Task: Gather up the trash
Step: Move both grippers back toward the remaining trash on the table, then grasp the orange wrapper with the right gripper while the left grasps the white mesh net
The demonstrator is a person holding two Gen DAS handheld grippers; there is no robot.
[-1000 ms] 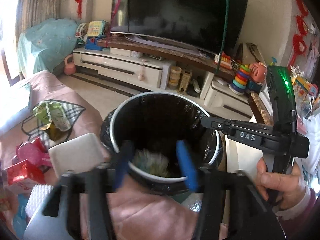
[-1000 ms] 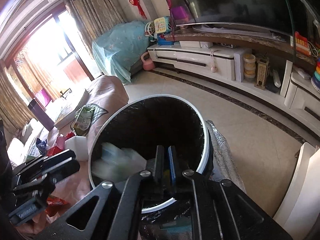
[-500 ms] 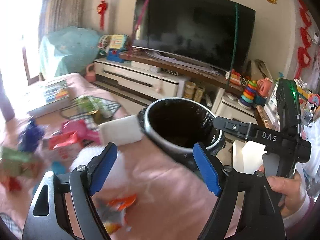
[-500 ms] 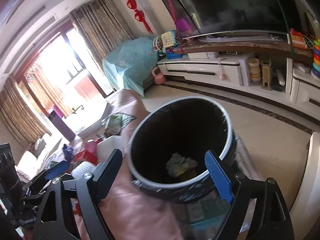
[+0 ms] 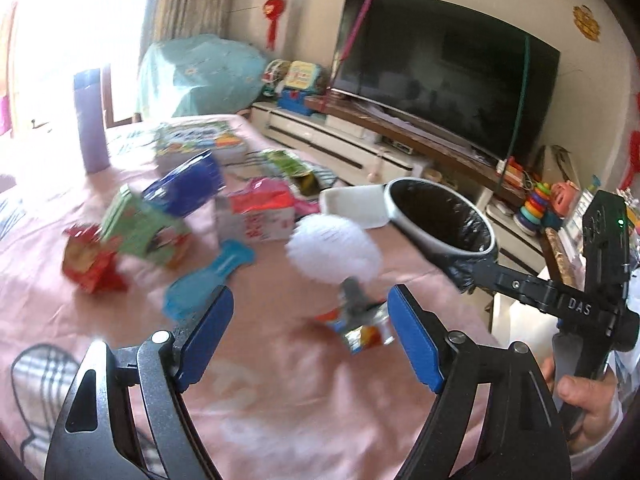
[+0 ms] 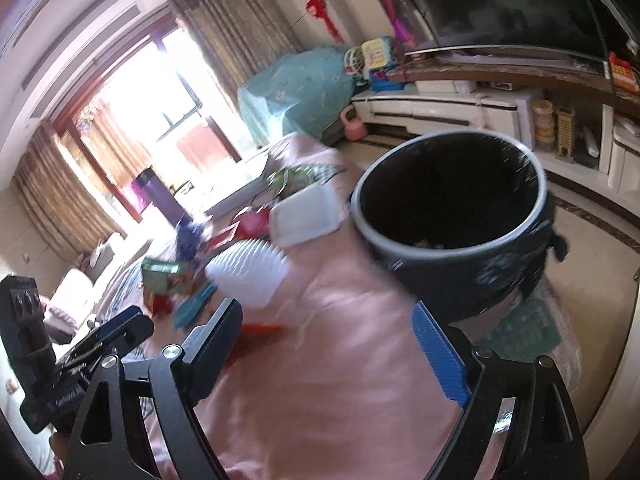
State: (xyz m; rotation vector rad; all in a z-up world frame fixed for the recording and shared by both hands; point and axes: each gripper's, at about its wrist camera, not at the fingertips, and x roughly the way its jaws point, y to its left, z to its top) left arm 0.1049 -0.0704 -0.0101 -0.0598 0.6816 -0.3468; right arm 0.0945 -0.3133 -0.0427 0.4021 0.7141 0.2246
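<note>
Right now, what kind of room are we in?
Most likely a home living room: a big television on a low cabinet, curtains by a bright window, and children's toys nearby. Both grippers are open.

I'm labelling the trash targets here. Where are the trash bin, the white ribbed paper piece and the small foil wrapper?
trash bin [image 6: 452, 240], right wrist view, on its front rim.
white ribbed paper piece [image 5: 334, 248], left wrist view, its middle.
foil wrapper [image 5: 360, 330], left wrist view, its crumpled centre.

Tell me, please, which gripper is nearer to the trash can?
Right. The right gripper hovers open just beside the trash can; the left gripper is open farther back, over the wrappers.
</note>
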